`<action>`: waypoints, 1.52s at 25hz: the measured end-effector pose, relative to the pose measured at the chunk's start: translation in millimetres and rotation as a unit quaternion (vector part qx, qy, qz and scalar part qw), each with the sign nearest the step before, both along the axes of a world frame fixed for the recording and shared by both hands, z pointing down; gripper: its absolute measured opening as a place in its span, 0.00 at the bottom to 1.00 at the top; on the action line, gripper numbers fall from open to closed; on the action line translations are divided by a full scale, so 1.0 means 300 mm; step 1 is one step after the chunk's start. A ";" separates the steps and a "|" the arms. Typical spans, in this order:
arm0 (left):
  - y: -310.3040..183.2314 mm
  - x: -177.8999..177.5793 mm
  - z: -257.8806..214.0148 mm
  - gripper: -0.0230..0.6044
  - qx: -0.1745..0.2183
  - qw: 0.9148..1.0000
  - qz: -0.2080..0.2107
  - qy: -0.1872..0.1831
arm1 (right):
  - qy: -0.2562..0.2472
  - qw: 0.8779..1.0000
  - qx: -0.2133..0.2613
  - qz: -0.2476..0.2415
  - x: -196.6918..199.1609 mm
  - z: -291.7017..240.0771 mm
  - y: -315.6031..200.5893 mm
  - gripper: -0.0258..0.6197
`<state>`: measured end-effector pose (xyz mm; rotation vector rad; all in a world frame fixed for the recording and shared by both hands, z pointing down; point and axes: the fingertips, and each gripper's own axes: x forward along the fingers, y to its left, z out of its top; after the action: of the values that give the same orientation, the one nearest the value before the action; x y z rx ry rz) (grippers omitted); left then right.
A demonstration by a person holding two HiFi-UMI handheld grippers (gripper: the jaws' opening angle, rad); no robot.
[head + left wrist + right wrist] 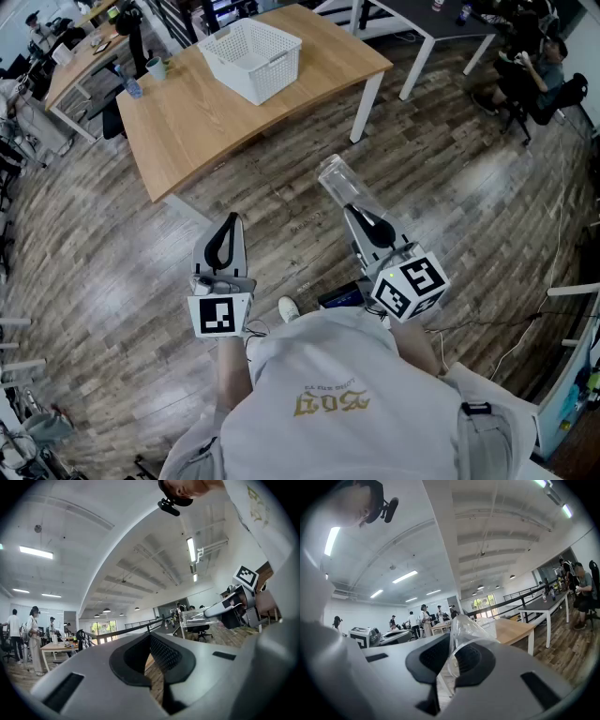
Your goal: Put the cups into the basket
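Note:
A clear plastic cup (337,181) is pinched by its wall in my right gripper (356,211), held over the wooden floor; from that gripper's own view the cup (465,632) sticks up between the jaws of the gripper (452,657). My left gripper (225,239) hangs beside it over the floor, shut with nothing in it; its pads (166,656) meet at the tips. The left gripper view also catches the cup (199,618) off to the right. The white basket (248,56) stands on the wooden table (309,70) ahead. A small green cup (157,67) sits at the table's far left corner.
A bottle (131,87) stands near the green cup. More desks and a seated person (539,70) are at the back right, and other people (424,618) stand by distant desks. Between me and the table lies plank floor (281,187). A cable (525,333) runs at right.

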<state>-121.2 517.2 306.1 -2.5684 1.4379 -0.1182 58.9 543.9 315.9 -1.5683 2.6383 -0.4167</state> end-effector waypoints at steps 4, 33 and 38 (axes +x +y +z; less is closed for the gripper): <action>0.005 0.015 -0.005 0.04 0.006 1.000 -0.005 0.000 | 0.002 1.000 -0.004 0.001 0.037 -0.001 0.011 0.09; -0.104 0.167 0.061 0.04 -0.008 1.000 -0.017 -0.008 | -0.008 1.000 -0.016 -0.008 0.195 0.065 -0.076 0.09; -0.255 0.198 0.045 0.04 0.003 1.000 0.002 -0.004 | -0.008 1.000 -0.009 -0.002 0.198 0.040 -0.199 0.09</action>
<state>-61.9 440.6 319.6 -2.5625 1.4287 -0.1242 118.2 484.3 327.9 -1.5589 2.6335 -0.4523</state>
